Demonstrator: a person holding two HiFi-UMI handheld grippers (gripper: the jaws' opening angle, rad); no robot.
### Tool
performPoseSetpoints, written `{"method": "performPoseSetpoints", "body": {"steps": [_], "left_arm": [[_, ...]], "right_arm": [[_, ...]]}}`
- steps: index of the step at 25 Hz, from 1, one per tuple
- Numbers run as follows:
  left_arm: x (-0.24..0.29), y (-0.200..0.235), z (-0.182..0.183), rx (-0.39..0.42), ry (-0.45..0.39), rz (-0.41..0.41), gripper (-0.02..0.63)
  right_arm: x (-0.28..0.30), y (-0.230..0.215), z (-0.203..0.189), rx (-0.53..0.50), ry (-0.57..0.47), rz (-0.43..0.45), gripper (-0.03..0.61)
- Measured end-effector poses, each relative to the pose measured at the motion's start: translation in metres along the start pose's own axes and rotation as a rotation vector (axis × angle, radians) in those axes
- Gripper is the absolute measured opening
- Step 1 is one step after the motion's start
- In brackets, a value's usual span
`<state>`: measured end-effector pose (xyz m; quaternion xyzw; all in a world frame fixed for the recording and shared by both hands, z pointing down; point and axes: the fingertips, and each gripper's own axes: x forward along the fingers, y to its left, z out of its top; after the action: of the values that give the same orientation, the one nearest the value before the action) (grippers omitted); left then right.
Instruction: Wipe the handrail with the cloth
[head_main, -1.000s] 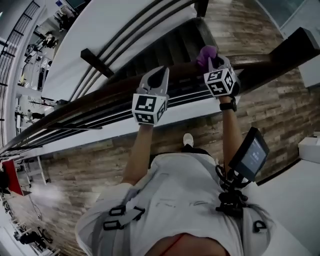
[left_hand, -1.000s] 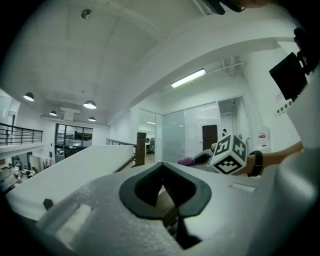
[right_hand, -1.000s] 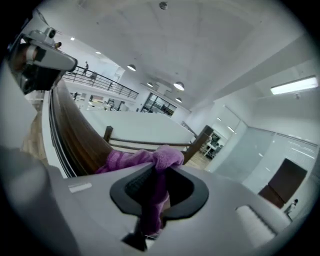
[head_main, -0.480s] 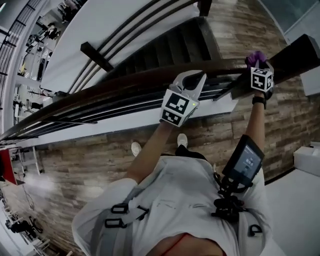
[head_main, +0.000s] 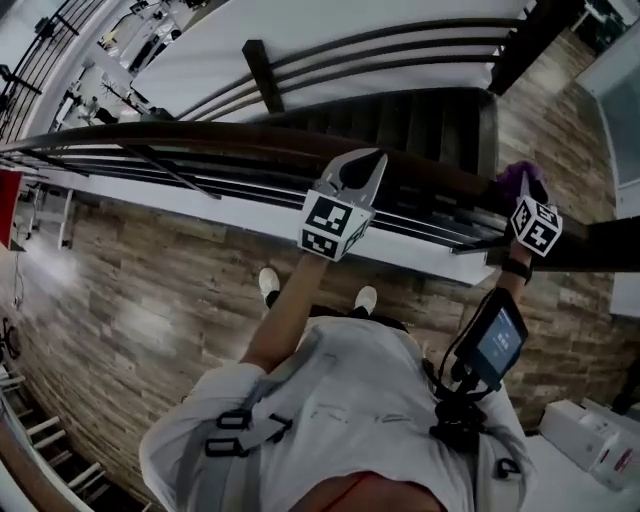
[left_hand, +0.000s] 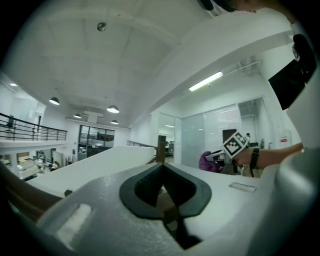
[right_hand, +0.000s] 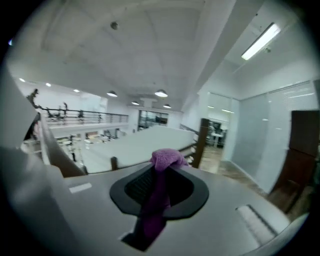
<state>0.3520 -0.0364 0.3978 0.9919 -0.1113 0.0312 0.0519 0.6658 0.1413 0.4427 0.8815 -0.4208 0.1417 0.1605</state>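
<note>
1. head view: the dark wooden handrail (head_main: 200, 135) runs across the frame from the left edge towards the right, above a stairwell (head_main: 410, 115). the right gripper (head_main: 527, 200) is far out along the rail at arm's reach, with the purple cloth (head_main: 517, 178) bunched at its tip and lying on or just over the rail. that looks like one end of a wiping stroke. the left gripper (head_main: 355, 175) sits near the middle of the rail with its tips over the wood. it probably steadies the person's lean, since it carries nothing to wipe with.

2. left gripper view: the left gripper (left_hand: 164, 200) has its tongs brought together with nothing clamped. only a bit of brown wood shows through the hollow between the pads. off to the right, the right gripper (left_hand: 231, 150) appears with the cloth (left_hand: 207, 162) at its front.

3. right gripper view: the right gripper (right_hand: 159, 187) is clamped on the cloth (right_hand: 167, 157). a strip of it runs down between the pads and a wad bulges out past the tips. holding it that way leaves soft fabric, not hard jaws, as the part that meets the rail. whether the wad presses on the wood here cannot be told from this angle.
</note>
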Motion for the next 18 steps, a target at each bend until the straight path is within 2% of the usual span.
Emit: {"method": "performPoseSetpoints", "body": {"steps": [5, 8, 10, 14, 18], "left_arm": [[-0.107, 0.113, 0.012, -0.021, -0.006, 0.282, 0.000], [-0.181, 0.183, 0.010, -0.038, 0.000, 0.468, 0.000], [-0.233, 0.223, 0.002, -0.054, 0.003, 0.568, 0.000], [-0.340, 0.290, -0.019, -0.082, 0.011, 0.768, 0.000], [-0.412, 0.334, -0.051, -0.116, 0.041, 0.889, 0.000]], "right_arm": [[-0.012, 0.287, 0.088, -0.053, -0.183, 0.529, 0.049], [-0.035, 0.441, 0.117, -0.120, -0.250, 0.805, 0.049], [-0.055, 0.523, 0.121, -0.159, -0.297, 0.911, 0.051], [-0.087, 0.660, 0.117, -0.193, -0.377, 1.018, 0.055], [-0.104, 0.773, 0.090, -0.275, -0.396, 1.119, 0.055]]}}
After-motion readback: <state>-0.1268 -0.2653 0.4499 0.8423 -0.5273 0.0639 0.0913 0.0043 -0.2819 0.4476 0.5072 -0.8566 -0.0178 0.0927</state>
